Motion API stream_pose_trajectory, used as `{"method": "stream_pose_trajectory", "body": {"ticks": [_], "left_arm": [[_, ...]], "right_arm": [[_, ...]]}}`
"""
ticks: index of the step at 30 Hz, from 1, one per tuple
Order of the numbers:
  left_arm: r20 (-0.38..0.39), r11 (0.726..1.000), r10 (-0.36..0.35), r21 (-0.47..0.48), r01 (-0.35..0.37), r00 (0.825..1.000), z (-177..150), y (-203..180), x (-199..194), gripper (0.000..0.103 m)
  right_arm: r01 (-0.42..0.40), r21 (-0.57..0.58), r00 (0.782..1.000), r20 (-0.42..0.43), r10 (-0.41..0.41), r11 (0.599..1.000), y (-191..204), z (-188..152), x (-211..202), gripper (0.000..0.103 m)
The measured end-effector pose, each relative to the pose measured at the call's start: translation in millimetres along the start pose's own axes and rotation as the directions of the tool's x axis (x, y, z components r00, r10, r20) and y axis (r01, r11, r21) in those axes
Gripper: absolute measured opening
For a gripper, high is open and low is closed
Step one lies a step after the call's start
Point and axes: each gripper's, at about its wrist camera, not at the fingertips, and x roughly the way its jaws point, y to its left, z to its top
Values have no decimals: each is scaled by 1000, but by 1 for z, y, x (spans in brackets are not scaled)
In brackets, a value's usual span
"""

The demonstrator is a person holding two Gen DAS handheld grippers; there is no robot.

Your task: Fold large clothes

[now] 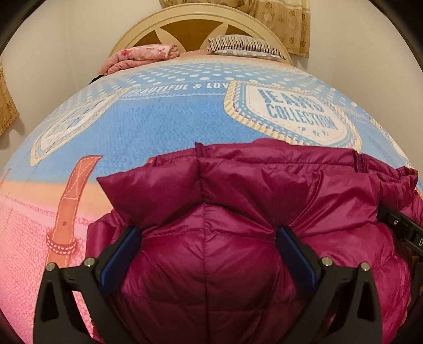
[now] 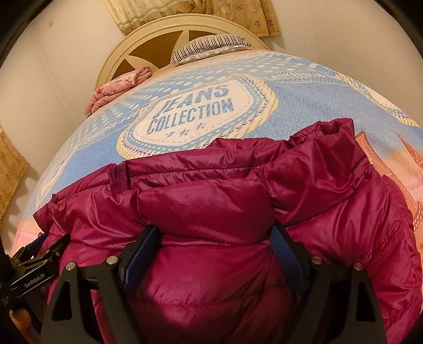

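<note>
A bed (image 1: 164, 119) fills the room, its sheet blue far off and pink at near left. A pink blanket (image 1: 137, 57) and striped pillow (image 1: 243, 46) sit by the cream headboard (image 1: 195, 18); curtains (image 2: 190, 13) hang behind. The magenta jacket (image 1: 238, 201) lies near. The left gripper (image 1: 208, 235) and right gripper (image 2: 214, 235) stand wide, jacket bulging between the pads; whether they grasp it, I cannot tell.

Both wrist cameras look down, close, over the jacket (image 1: 211, 264).
</note>
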Motion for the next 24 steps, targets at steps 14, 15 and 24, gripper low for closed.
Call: {"method": "stream_pose_trajectory", "body": {"ticks": [14, 15, 24], "left_arm": [[7, 997, 68, 46, -68, 998, 4, -13, -7, 103], [18, 994, 81, 67, -82, 997, 3, -17, -7, 103], [71, 991, 62, 114, -70, 996, 5, -40, -39, 103]], "right_arm": [[95, -51, 995, -36, -97, 994, 12, 8, 18, 92], [102, -55, 994, -38, -104, 993, 12, 8, 19, 93], [137, -72, 990, -33, -139, 988, 16, 8, 21, 94]]}}
